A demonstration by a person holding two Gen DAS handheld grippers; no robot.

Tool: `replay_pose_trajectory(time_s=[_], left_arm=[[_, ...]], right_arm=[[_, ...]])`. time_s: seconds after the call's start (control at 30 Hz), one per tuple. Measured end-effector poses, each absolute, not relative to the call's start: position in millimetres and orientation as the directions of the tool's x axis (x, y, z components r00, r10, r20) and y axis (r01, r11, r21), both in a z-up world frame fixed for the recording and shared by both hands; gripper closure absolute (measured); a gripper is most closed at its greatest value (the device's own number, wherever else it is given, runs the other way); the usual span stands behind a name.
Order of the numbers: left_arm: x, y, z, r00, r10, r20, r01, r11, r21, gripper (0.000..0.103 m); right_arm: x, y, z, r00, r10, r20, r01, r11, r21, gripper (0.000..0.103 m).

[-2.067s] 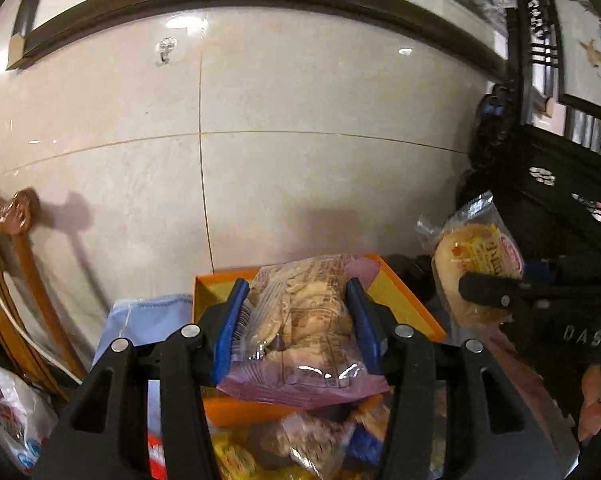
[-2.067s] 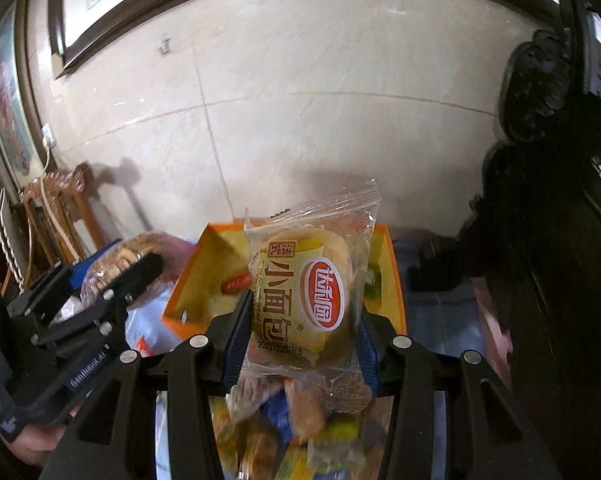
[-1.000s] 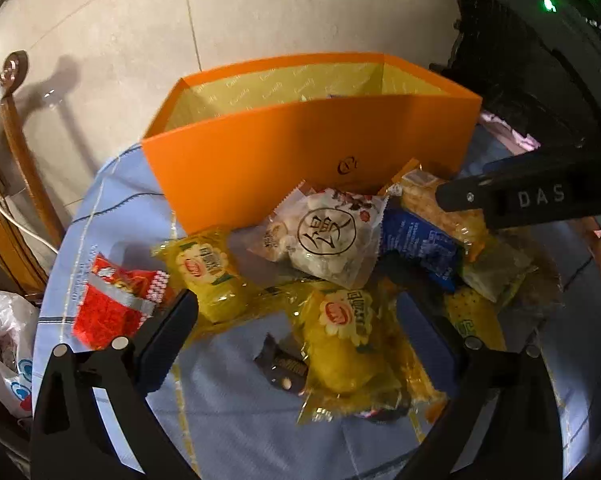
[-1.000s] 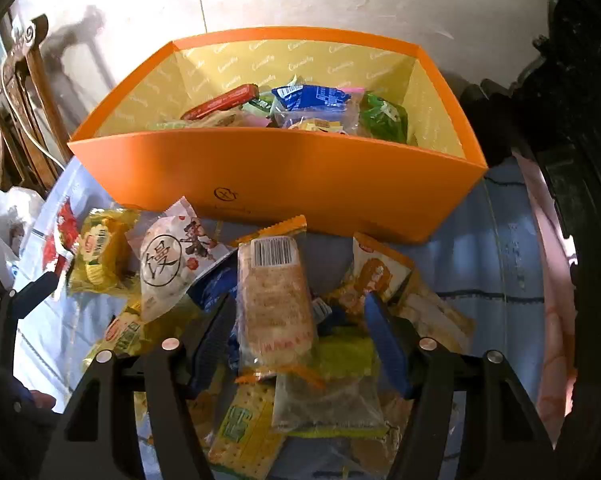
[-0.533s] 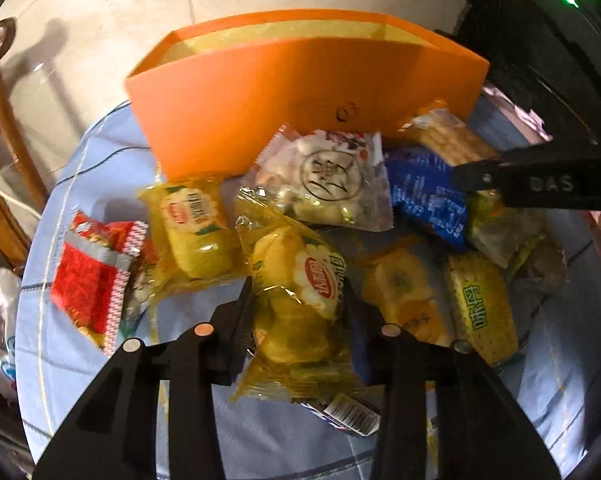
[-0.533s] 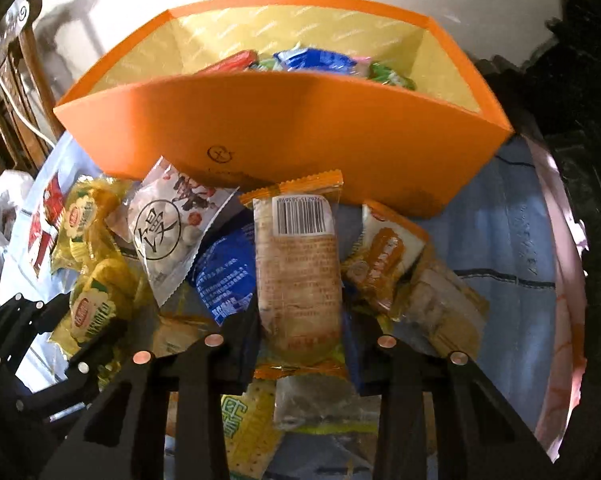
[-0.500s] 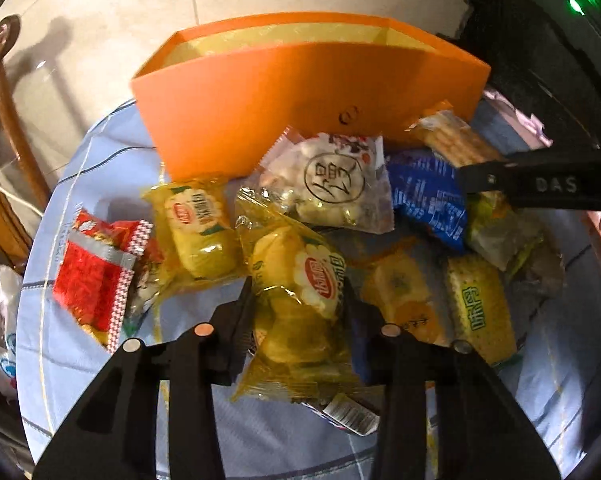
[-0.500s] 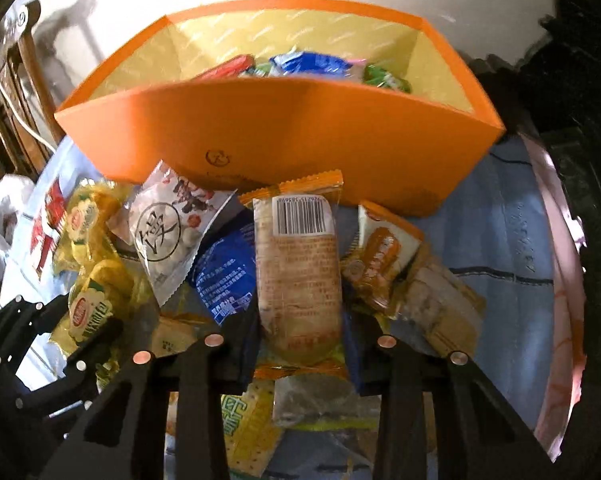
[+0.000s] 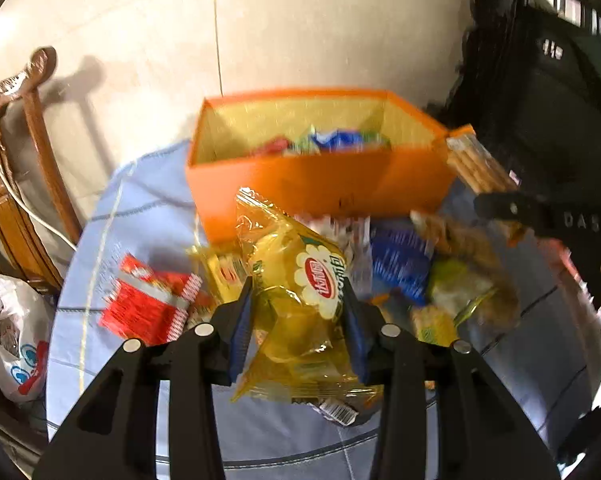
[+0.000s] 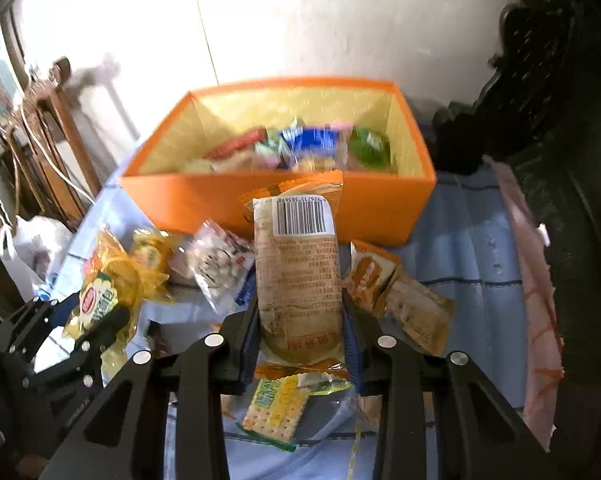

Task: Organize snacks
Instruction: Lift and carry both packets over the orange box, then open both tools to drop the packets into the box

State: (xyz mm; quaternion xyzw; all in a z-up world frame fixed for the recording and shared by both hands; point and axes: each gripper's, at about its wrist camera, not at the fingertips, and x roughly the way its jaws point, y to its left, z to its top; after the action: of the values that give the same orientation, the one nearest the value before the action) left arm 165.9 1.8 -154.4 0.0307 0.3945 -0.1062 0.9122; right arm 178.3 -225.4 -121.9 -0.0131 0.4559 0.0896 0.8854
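Both jaws are pinching a snack now. Your left gripper [image 9: 298,320] is squeezing a yellow cake packet [image 9: 300,304] with a red oval logo between its blue pads, and your right gripper [image 10: 300,332] is gripping a brown biscuit packet [image 10: 298,280], barcode side up. Both packets are hanging above the blue tablecloth [image 10: 468,240], in front of the orange box [image 10: 284,200].

Only the right wrist view is showing the green packet [image 10: 370,148] inside the box and the yellow cracker packet [image 10: 276,404] lying under the jaws. Only the left wrist view is showing the red packet [image 9: 148,304] on the cloth and the white plastic bag [image 9: 12,340] beside the table. You are seeing "DAS" printed on the right gripper there. The logo writing is too blurred to read.
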Motion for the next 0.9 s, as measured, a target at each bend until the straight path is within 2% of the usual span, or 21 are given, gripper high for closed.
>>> replay_pose_trajectory(time_s=[0.6,0.9], left_arm=[[190,-5,-28,0.807,-0.242,-0.539,0.268,0.963,-0.03,0.064],[210,-16,-9,0.822,-0.257,-0.508,0.285,0.958,-0.022,0.064]], right_arm=[[161,-241,-30,0.708,0.202,-0.677,-0.169,0.979,0.115,0.068],[185,-250,-8,0.735,0.199,-0.649,-0.159,0.98,0.12,0.068]])
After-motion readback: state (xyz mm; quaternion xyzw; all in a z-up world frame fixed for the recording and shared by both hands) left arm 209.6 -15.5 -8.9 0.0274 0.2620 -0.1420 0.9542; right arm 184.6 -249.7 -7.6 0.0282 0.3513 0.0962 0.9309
